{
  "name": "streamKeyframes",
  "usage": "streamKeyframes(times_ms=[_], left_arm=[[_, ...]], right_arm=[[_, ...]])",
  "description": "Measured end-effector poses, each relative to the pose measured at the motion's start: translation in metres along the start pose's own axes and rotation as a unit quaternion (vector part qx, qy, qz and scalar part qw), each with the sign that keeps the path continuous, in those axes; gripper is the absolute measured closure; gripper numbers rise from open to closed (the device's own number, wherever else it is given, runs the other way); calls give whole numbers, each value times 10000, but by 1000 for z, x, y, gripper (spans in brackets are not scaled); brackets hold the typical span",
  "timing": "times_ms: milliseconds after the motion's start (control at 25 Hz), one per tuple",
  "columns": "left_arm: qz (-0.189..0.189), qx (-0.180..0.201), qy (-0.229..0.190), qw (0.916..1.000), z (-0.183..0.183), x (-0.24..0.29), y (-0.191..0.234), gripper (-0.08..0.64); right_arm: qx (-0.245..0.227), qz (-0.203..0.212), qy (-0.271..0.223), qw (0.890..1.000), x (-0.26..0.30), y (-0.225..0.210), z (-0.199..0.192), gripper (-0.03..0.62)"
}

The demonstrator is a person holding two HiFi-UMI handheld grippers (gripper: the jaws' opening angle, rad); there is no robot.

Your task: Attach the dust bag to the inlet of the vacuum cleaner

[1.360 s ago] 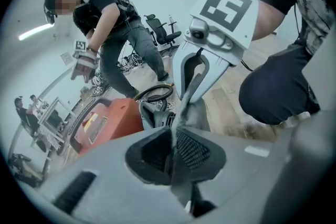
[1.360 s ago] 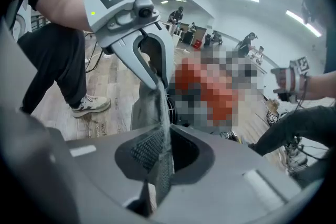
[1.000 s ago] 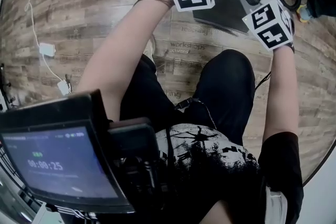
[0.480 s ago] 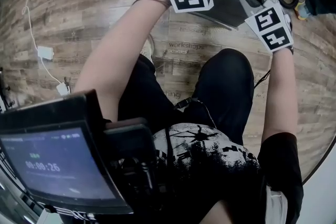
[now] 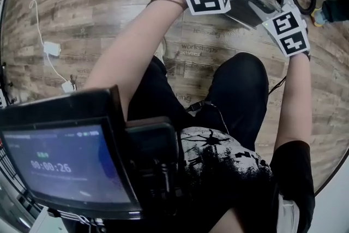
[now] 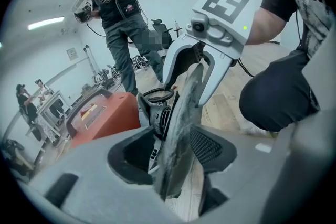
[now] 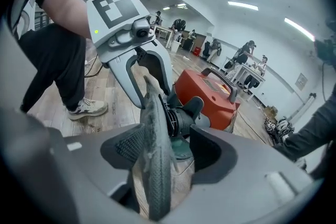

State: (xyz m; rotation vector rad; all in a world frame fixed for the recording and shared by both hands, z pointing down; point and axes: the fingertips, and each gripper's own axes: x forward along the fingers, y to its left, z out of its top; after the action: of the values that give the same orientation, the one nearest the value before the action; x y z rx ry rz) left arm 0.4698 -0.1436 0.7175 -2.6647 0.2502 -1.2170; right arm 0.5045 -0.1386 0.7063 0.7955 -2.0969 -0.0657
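The dust bag (image 6: pixel 181 123) stands edge-on between both claws, a thin grey slab. Its long axis runs claw to claw: from 6 toward 12 o'clock in each gripper view, and along the 10-to-4 o'clock line in the head view. One flat face looks at the black inlet (image 7: pixel 181 118) of the orange vacuum cleaner (image 7: pixel 210 92), just beside it on the wooden floor (image 5: pixel 109 19). The left claw (image 6: pixel 170 152) has just been opening; its jaws are apart around the bag's end, with a gap at 9 o'clock. The right claw (image 7: pixel 163 152) has opened likewise, with its gap at 3 o'clock.
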Motion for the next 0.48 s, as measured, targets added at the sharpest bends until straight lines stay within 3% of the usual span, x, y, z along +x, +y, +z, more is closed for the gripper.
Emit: streamKeyframes(times_ms=[200, 480], left_arm=[[267, -82, -163, 9995, 0, -15, 10, 318], [317, -152, -426, 9985, 6, -27, 8, 313]], right_arm=[[-27, -16, -72, 10000, 3, 0, 0, 281], [17, 1, -383, 9993, -14, 3, 16, 270]])
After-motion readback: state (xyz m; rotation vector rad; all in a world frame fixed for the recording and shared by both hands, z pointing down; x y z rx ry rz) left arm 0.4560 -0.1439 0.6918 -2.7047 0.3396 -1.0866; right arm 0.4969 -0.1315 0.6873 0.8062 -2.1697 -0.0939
